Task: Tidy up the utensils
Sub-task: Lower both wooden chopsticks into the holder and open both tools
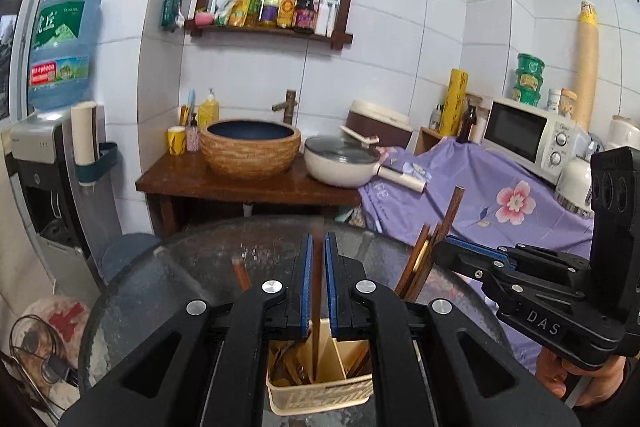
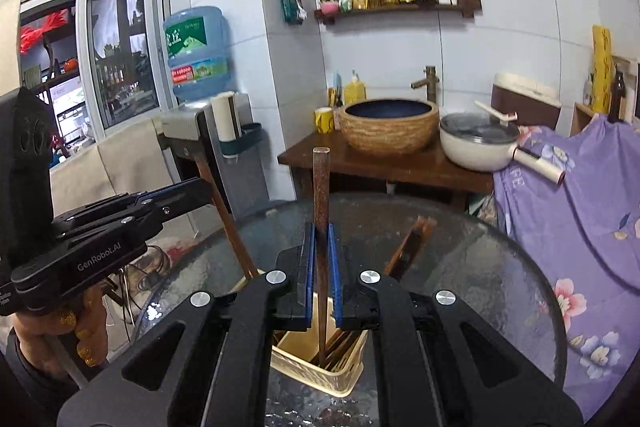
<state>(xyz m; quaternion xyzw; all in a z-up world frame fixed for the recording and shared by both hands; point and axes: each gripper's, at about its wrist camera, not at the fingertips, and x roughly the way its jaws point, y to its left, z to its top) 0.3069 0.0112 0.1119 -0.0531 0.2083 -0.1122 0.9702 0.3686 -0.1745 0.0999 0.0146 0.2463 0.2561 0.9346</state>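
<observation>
The left gripper (image 1: 318,283) and right gripper (image 2: 321,279) each pinch one chopstick (image 2: 321,219) upright over the cream holder (image 2: 320,367) near the glass table's (image 2: 480,267) front edge. A tilted tip could catch the divider and tip the holder.

Bench (image 2: 460,267) top is looking like dark glass, glossy, mottled under the glare. Chopsticks (image 2: 321,195) are showing as matt brown wood, grain rough. Holder (image 1: 320,393) is reading as cream plastic, ribbed wall. Gripper bodies are showing matt black plastic with bright metal screw heads; fingers (image 1: 307,267) are wearing blue textured pads. Purple floral cloth (image 2: 580,211) is draping soft, matt.
</observation>
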